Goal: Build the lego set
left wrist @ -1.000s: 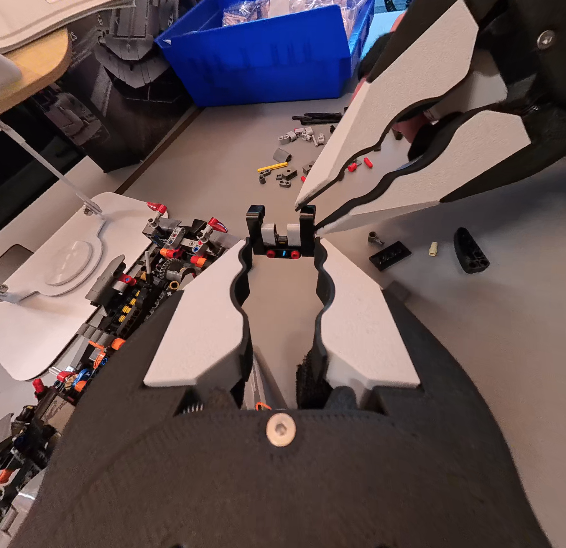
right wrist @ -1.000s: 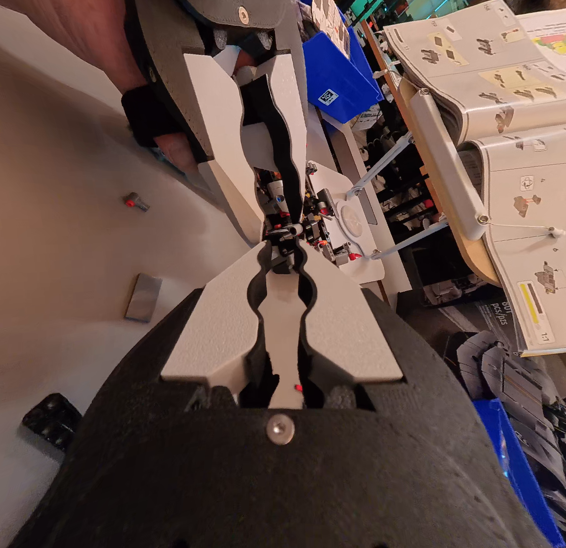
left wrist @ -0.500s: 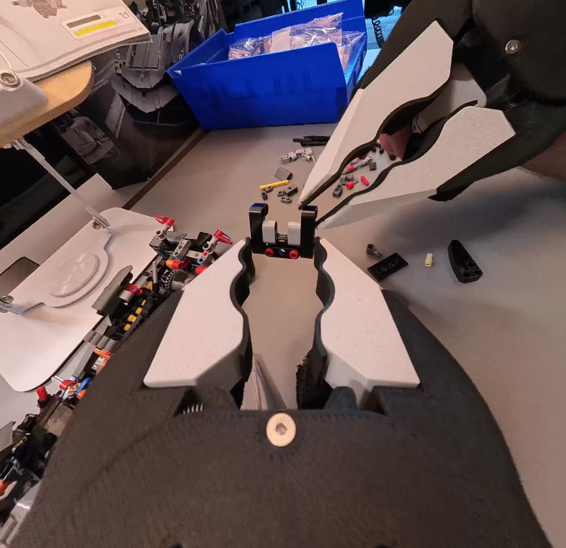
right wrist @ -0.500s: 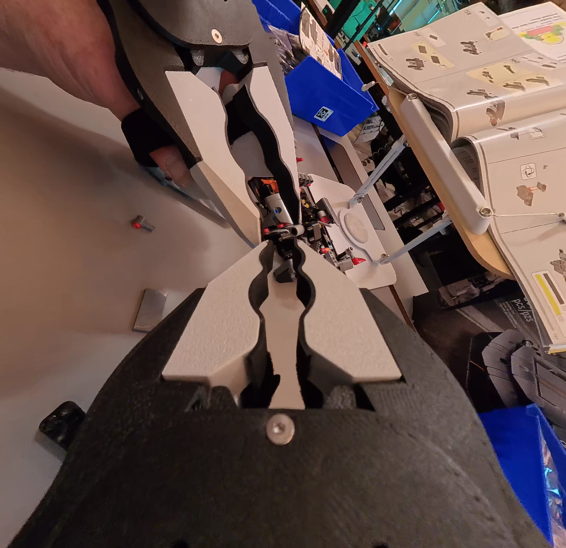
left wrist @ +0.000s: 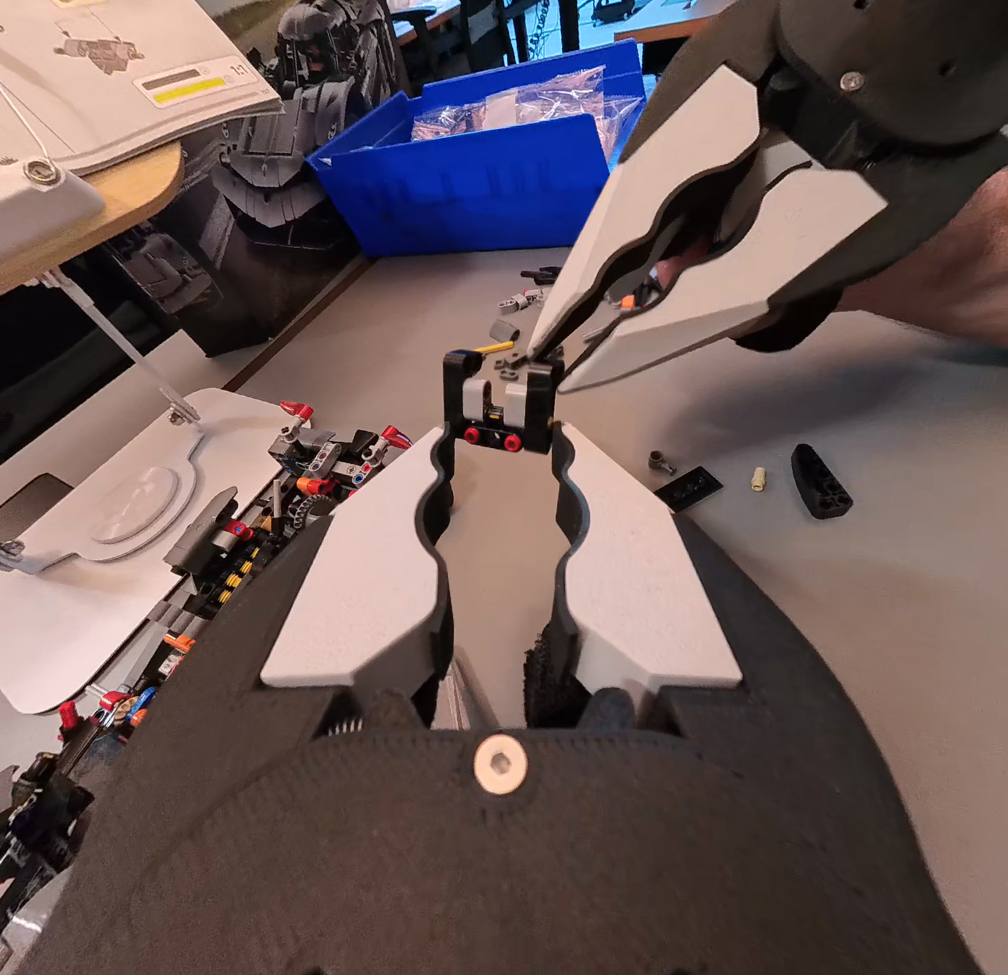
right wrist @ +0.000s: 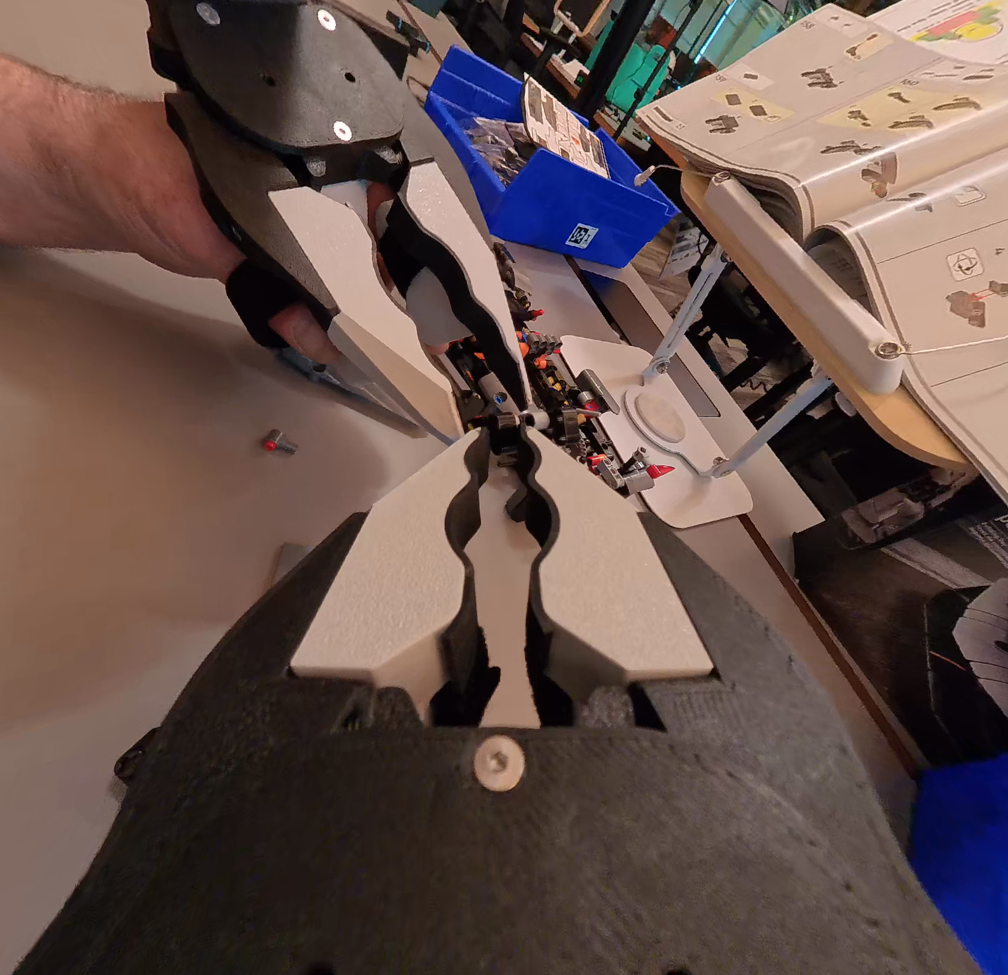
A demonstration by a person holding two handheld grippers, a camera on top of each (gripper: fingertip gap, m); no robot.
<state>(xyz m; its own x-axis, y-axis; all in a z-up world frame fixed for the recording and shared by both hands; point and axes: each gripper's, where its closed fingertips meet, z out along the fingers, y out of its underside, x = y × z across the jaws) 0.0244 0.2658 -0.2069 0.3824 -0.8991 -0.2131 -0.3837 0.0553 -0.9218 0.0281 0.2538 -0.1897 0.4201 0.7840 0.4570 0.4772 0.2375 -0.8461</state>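
Note:
My left gripper [left wrist: 501, 440] is shut on a small black U-shaped Lego subassembly [left wrist: 480, 401] with grey inserts and red pins, held above the table. My right gripper [left wrist: 548, 368] comes in from the upper right, and its tips are closed on the top of the subassembly's right upright. In the right wrist view my right gripper [right wrist: 504, 437] pinches this black part [right wrist: 504, 447], with the left gripper [right wrist: 491, 412] just beyond it. The larger Lego model [left wrist: 305, 485] lies on the table to the left, also in the right wrist view [right wrist: 551, 392].
Loose parts lie on the table [left wrist: 818, 676]: a black curved piece [left wrist: 821, 488], a black plate [left wrist: 688, 488], a tan stud [left wrist: 758, 479] and a grey pin [right wrist: 279, 444]. A blue bin [left wrist: 469, 185] of bagged parts stands behind. An instruction book [right wrist: 873, 131] rests on a white stand [left wrist: 109, 512].
Both grippers have lifted and tilted upward a little with the subassembly between them. The right gripper's tips have stayed on the right upright.

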